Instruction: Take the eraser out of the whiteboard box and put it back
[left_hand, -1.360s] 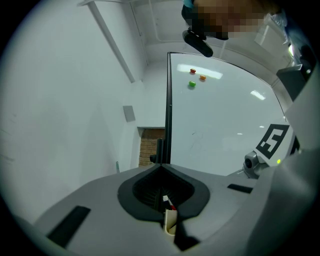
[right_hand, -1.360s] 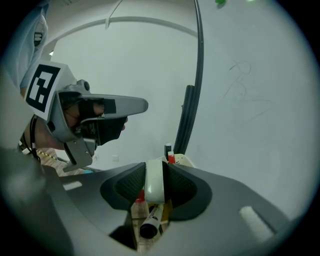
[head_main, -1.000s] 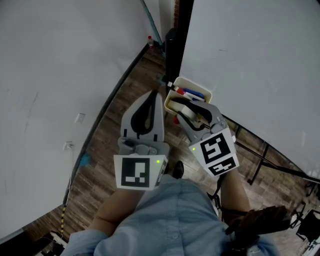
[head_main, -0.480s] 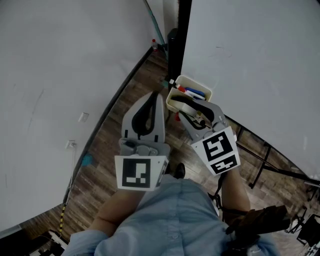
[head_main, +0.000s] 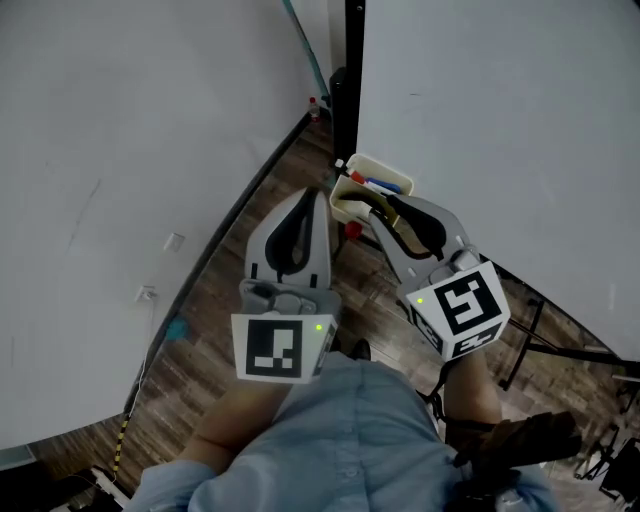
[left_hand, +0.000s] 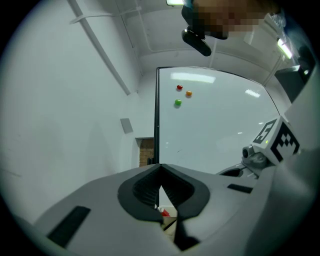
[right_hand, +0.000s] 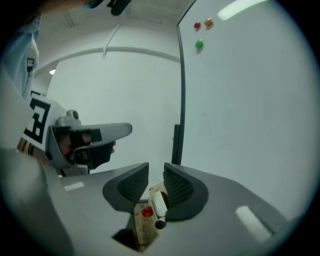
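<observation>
Cream box: hangs at the lower corner of the whiteboard, just beside the black frame post; markers lie inside.
Eraser: in neither grip. I cannot pick it out for sure; judged to sit in the box, in the part the right gripper covers in the head view.
Right gripper: fingers parted, have just been closing in, nothing pinched. Through the gap only the box shows, lower down, with a red cap and a white marker body.
Left gripper: fingers pressed together at the tips, empty, held just beside the right one and short of the box.
Risk, rim: right tips sit over the box opening, so a dip or sideways swing could catch the rim and tip or unhook the box.
Risk, markers: a grab with half-closed fingers could take a marker instead of the eraser, or flick one out to the floor.
Risk, tools: the two grippers are near each other, and a turn of either could knock them together.
Risk, board: the board face is close on the right gripper's outer side, and a swing that way would scrape it.
Edges: box rim, post, board's lower edge.
Open room: upward and back toward the person looks free. The pale wall on the left is well apart and the wood floor is far below. Space narrows toward the corner beyond the box.
</observation>
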